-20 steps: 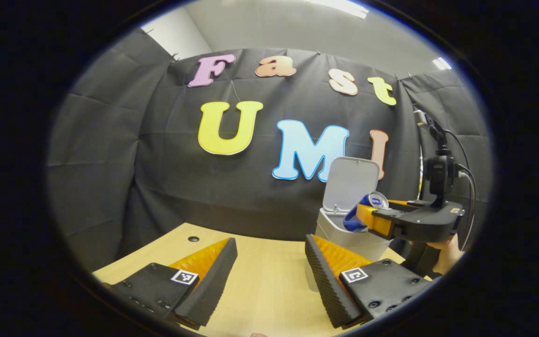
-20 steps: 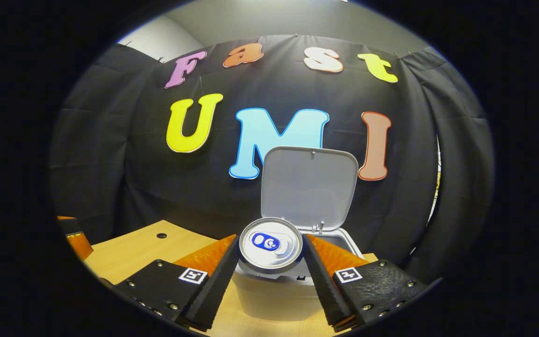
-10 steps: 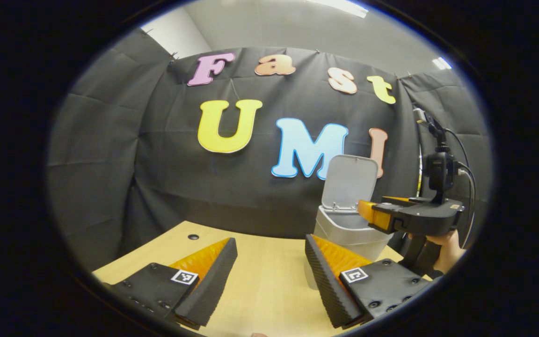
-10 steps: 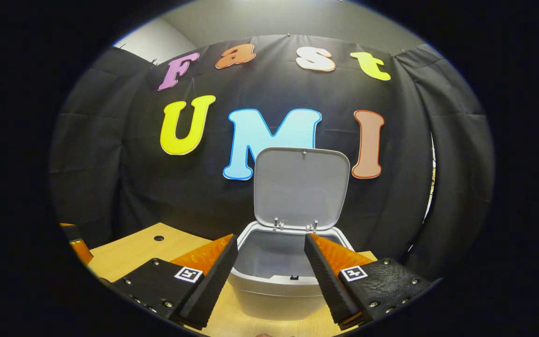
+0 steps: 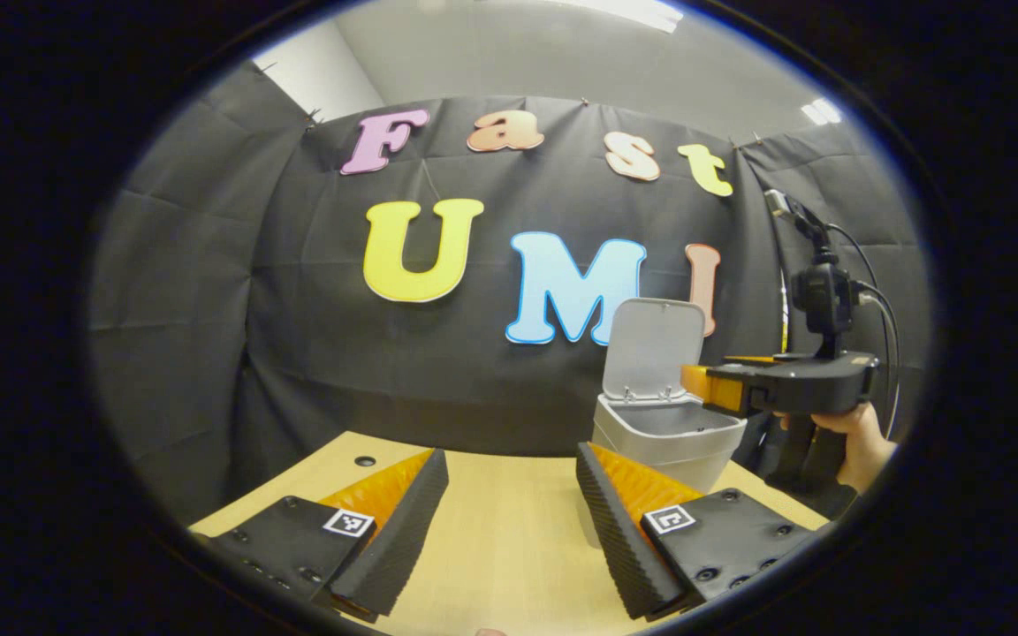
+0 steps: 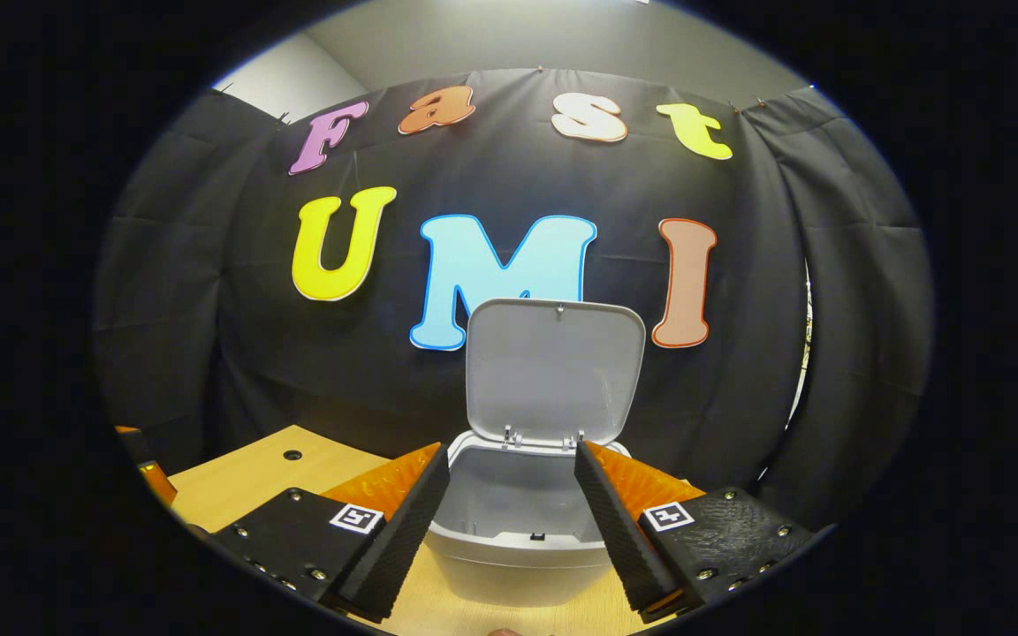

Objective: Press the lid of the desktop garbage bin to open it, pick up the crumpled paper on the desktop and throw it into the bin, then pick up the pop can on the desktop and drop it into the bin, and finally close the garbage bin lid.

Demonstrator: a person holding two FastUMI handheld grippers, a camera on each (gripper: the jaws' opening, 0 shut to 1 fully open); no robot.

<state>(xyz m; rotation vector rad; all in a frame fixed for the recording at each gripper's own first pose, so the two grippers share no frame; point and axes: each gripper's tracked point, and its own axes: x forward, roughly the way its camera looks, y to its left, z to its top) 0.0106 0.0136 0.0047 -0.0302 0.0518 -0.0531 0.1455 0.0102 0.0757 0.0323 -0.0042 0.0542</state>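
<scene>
Right gripper (image 6: pixel 509 503) held level above the garbage bin (image 6: pixel 509 552) front rim, jaws spread, nothing between them. Lid (image 6: pixel 553 371) upright — bin open. A hand (image 5: pixel 854 433) grips its handle from below. Left gripper (image 5: pixel 509 512) low over the desktop (image 5: pixel 509 530), fingers apart, holding nothing.

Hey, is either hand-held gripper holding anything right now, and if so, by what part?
Nothing is held. The left hand-held gripper and the right hand-held gripper are both open and empty, the right one in front of the open bin.
</scene>
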